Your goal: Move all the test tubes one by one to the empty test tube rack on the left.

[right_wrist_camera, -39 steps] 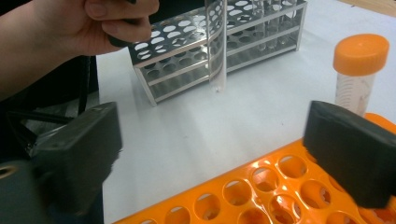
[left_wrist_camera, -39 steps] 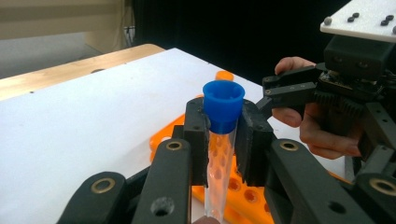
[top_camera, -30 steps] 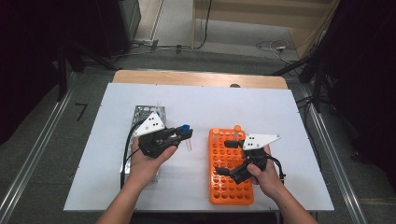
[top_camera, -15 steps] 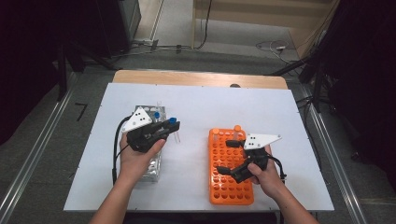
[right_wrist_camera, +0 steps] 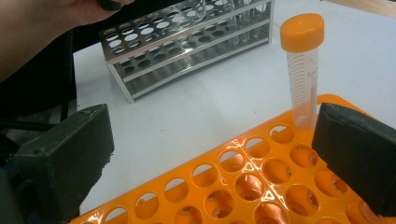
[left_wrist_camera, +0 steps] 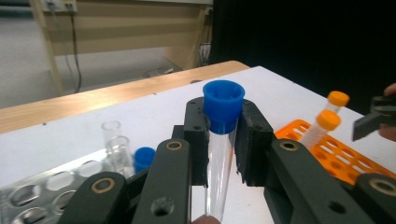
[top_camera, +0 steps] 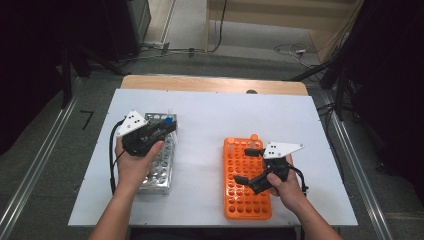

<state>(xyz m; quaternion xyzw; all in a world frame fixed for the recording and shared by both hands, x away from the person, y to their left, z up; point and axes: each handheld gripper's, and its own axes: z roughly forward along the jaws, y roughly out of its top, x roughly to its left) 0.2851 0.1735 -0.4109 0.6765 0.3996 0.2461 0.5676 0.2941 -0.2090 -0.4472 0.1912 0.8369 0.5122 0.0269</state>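
Blue-capped tube (left_wrist_camera: 219,140) sits clamped between the left gripper (top_camera: 162,129) jaws, upright, above the metal rack (top_camera: 159,167). Right gripper (top_camera: 247,169) gapes wide and empty over the orange rack (top_camera: 245,200). Since half a second ago, the left gripper has shifted further over the metal rack.

Bright table — dark surround (soft focus).
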